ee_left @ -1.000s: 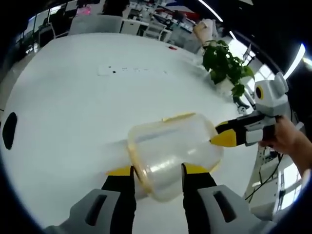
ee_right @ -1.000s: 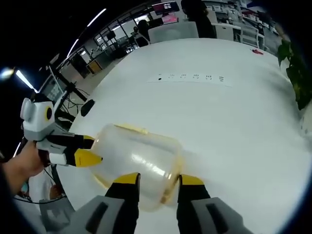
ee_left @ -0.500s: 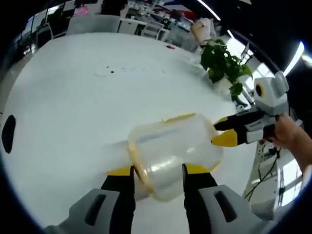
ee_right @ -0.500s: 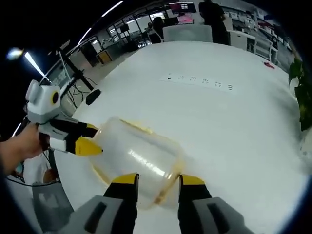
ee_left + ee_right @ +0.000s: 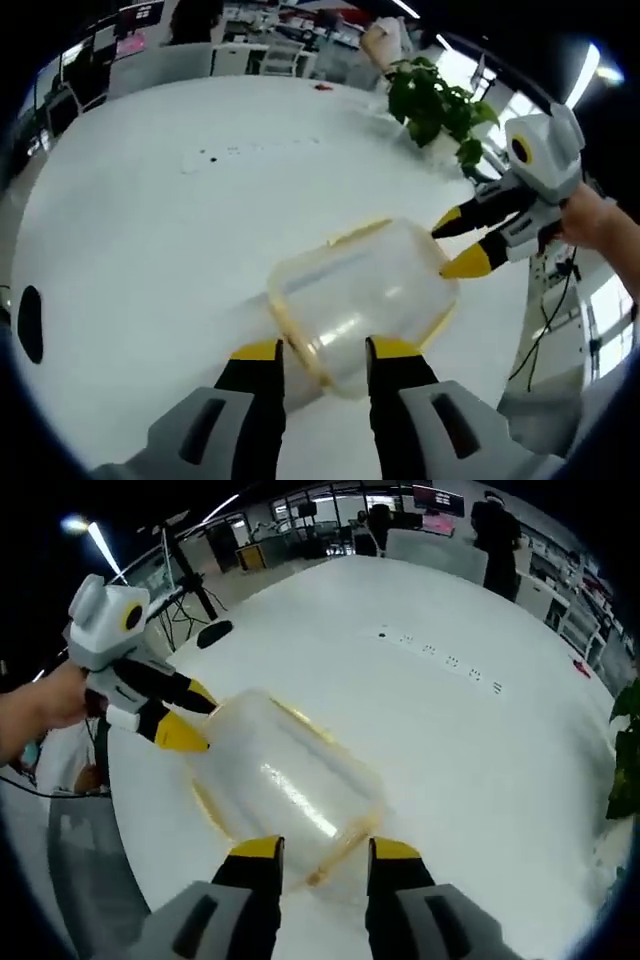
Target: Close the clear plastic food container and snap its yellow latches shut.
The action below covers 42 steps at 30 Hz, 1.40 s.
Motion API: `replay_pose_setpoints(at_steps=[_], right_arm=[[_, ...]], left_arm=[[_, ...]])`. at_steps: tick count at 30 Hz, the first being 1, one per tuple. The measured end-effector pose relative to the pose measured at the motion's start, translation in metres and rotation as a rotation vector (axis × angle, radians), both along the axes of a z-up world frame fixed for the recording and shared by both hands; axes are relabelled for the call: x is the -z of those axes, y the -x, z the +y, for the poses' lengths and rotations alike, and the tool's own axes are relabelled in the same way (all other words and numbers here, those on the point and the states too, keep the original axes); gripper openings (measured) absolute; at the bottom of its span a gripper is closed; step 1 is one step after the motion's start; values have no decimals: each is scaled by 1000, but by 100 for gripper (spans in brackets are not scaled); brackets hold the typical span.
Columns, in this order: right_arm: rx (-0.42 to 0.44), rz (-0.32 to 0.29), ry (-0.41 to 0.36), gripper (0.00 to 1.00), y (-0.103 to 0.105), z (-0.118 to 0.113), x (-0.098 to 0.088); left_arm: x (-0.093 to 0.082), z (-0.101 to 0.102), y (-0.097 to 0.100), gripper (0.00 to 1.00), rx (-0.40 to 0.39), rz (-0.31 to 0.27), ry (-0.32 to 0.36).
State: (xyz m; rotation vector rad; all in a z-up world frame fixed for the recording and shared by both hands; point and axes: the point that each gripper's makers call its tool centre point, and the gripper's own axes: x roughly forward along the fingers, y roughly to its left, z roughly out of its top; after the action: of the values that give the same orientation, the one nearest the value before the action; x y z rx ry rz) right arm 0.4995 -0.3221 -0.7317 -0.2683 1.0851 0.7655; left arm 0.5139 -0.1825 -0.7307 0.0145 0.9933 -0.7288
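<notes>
White table [image 5: 130, 250]: both grippers [image 5: 322, 352] [image 5: 320, 848] clamp the unlabelled clear container [image 5: 362, 300].

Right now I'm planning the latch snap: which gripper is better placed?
Probably the left gripper: its jaws straddle the yellow-rimmed lid end of the clear plastic food container, where latches should be. The right gripper holds the other end.

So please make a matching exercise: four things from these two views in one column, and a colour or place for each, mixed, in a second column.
Things:
1. container
2. plant
3. table
4. left gripper

Colour or place:
A. green, at the table's far edge
B. white, under everything
C. clear with a yellow rim, lying on its side
D. yellow-tipped jaws either side of the container's end

Pairs: 1-C, 2-A, 3-B, 4-D
</notes>
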Motion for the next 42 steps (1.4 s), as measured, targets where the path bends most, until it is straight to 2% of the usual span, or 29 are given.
replay_pose_setpoints(at_steps=[5,8,15,17,22,26,29,31,34,36,42], right_arm=[[-64,-20,53,30,1,-2,-2],[-81,-28,50,30,1,-2,-6],[-142,-47,71,26,2,-3,-9],[-159,-52,71,27,3,-2,-11],[-202,-65,70,26,2,3,-15],[-247,-70,85,25,5,5,-16],[-285,-77,105,25,6,4,-16],[-298,-77,105,24,6,5,-17],[-321,-72,97,24,8,8,-18],[-360,-87,106,25,7,9,-18],[-419,-91,114,25,10,12,-18]], left_arm=[[-6,5,-2,29,22,-26,-12],[-8,8,-1,29,63,-42,-40],[-21,13,-8,29,98,-55,-53],[-23,14,-8,29,145,-75,-79],[-25,11,-8,28,186,-88,-73],[-22,9,-1,28,270,-98,-109],[-21,8,2,28,342,-130,-151],[-22,7,3,29,360,-137,-157],[-20,9,5,27,429,-149,-195],[-20,9,5,27,459,-162,-212],[-20,11,2,29,493,-180,-228]])
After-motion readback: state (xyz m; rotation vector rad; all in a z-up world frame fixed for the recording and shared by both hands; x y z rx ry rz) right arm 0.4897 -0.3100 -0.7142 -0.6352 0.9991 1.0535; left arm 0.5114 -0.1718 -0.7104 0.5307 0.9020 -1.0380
